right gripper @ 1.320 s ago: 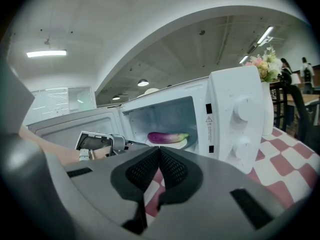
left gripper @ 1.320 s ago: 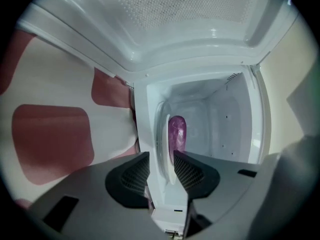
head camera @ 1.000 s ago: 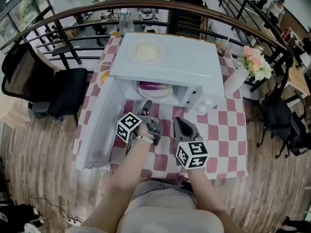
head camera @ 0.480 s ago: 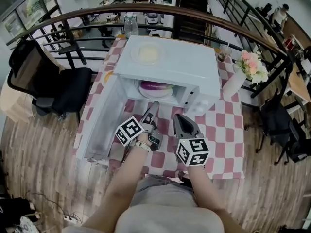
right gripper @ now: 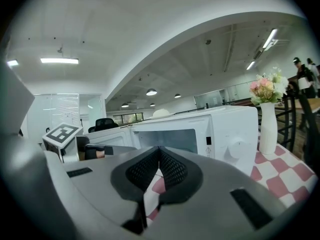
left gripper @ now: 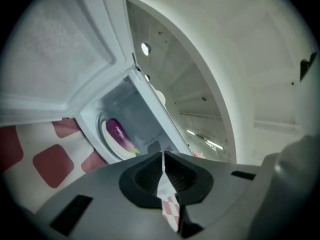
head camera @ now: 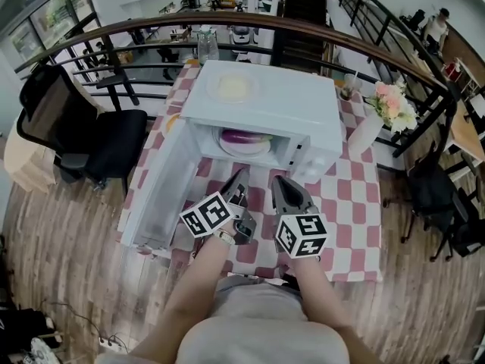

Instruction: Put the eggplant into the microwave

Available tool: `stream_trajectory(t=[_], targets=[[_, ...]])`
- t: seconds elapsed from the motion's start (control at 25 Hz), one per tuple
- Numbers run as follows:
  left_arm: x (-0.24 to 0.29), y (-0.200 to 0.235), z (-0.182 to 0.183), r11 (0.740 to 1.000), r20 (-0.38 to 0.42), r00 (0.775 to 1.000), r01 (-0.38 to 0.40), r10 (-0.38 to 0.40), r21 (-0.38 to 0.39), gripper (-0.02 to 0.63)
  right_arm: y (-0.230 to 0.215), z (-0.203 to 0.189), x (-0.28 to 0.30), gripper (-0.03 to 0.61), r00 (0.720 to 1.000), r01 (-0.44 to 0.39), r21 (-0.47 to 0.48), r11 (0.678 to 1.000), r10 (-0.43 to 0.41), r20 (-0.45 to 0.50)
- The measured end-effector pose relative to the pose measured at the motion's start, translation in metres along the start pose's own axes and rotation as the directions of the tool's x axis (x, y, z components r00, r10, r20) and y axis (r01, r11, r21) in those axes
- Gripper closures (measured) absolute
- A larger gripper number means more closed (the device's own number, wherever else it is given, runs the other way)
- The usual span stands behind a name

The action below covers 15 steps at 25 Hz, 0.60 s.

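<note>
The purple eggplant lies on a white plate inside the white microwave, whose door hangs open to the left. In the left gripper view the eggplant shows deep in the cavity. My left gripper hovers level in front of the opening, apart from the eggplant. Its jaws have just been closing, nothing is between them, and the pads now meet. My right gripper is beside it, also shut and empty, pointing at the microwave front.
A white plate rests on top of the microwave. A vase of flowers stands right of it on the red-and-white checkered table. A black chair is at the left, with a curved railing behind the table.
My left gripper has risen and rolled in front of the opening, and its jaws have come together with nothing in them. The right gripper rose slightly. The eggplant stayed on its plate.
</note>
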<state>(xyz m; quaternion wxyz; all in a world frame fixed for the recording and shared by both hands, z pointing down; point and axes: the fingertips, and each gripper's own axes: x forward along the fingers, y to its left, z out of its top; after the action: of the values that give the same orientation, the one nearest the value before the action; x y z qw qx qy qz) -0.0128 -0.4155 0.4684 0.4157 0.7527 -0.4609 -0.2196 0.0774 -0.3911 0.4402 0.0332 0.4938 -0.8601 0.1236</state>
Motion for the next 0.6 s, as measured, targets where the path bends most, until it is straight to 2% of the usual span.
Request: stream_trajectory(t=[0.08, 0.16, 0.24, 0.32, 0.6], targets=[[-0.001, -0.009, 0.003, 0.997, 0.000, 1.000, 0.001, -0.001, 0.081, 0.609, -0.001, 0.002, 0.001, 0.554, 1.000, 0.001, -0.001, 1.000, -0.001, 0.006], [-0.002, -0.019, 0.007, 0.983, -0.005, 1.000, 0.010, -0.009, 0.185, 0.611, -0.001, 0.003, 0.001, 0.554, 1.000, 0.000, -0.006, 1.000, 0.000, 0.011], [-0.001, -0.030, 0.010, 0.949, -0.010, 1.000, 0.018, -0.015, 0.315, 0.611, -0.001, 0.004, 0.001, 0.554, 1.000, 0.001, -0.012, 1.000, -0.001, 0.015], [-0.001, -0.041, 0.010, 0.902, -0.016, 1.000, 0.028, -0.023, 0.432, 0.611, -0.001, 0.005, 0.001, 0.554, 1.000, 0.000, -0.015, 1.000, 0.000, 0.021], [-0.004, -0.067, 0.004, 0.790, -0.031, 0.998, 0.068, -0.061, 0.609, 0.612, 0.006, 0.013, -0.001, 0.554, 0.998, -0.010, -0.020, 1.000, 0.011, 0.058]])
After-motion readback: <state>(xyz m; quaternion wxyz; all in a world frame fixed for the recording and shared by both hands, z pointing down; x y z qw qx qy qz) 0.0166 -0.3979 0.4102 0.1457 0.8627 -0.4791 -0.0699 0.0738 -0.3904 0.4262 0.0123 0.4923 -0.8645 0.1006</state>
